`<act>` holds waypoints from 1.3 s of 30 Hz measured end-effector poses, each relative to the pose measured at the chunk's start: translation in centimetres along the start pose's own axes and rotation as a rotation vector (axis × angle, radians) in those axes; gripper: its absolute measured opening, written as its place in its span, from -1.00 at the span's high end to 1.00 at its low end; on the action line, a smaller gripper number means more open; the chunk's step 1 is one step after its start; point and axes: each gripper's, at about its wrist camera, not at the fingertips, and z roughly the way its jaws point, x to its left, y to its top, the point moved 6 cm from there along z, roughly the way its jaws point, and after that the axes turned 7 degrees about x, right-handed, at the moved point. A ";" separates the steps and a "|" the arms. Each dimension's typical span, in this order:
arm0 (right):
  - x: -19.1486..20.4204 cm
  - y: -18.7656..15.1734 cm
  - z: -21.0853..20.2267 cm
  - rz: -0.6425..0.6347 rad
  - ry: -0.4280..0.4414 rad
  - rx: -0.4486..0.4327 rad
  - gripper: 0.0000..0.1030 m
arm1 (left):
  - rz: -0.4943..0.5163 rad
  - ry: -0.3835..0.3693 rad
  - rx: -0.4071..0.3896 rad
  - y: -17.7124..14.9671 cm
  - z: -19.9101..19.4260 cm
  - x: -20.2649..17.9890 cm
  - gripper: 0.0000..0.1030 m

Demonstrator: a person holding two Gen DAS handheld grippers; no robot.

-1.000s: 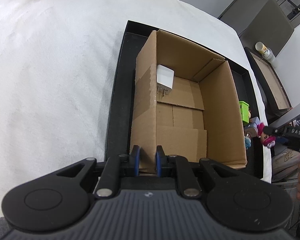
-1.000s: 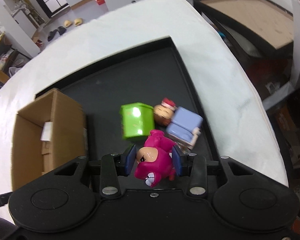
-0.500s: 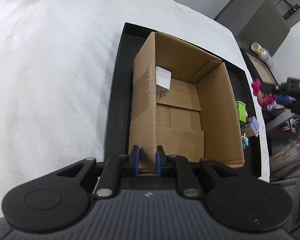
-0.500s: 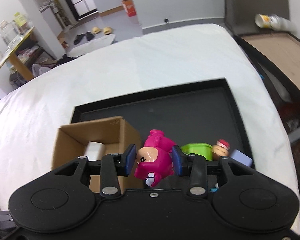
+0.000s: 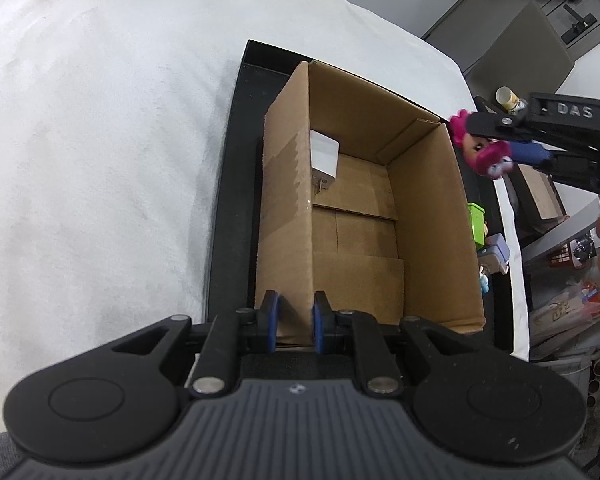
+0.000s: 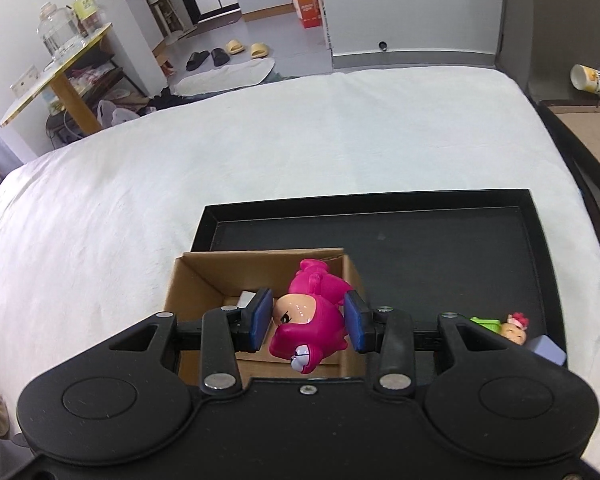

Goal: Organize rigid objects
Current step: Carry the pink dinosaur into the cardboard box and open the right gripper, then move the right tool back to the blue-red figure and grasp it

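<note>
Pink toy over the box — both my grippers are clamped on something.

My right gripper (image 6: 306, 322) pinches the glossy pink plastic toy figure (image 6: 308, 320) between its blue pads, above the open brown cardboard box (image 5: 364, 216) on the shallow black tray (image 6: 440, 256). My left gripper (image 5: 293, 322) is nearly closed on the box's near wall. A white plug-in charger (image 5: 323, 158) lies inside — a green plastic block (image 5: 476, 224) sits outside, beside the box.
</note>
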 end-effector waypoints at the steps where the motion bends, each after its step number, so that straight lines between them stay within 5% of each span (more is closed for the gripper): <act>1: 0.2 0.0 0.3 -0.005 0.000 0.002 0.25 | 0.001 -0.001 0.000 0.0 0.0 0.0 0.68; 15: 0.9 -1.0 4.4 -0.029 -0.007 0.027 0.13 | -0.001 -0.004 -0.001 -0.1 0.0 0.0 0.67; 28: -1.0 -1.8 -1.1 0.008 0.058 -0.011 -0.01 | 0.006 0.009 -0.002 -0.1 0.1 -0.2 0.67; 39: -5.1 -2.4 -4.8 0.056 0.030 -0.065 -0.27 | 0.003 0.014 0.003 0.0 0.2 -0.2 0.68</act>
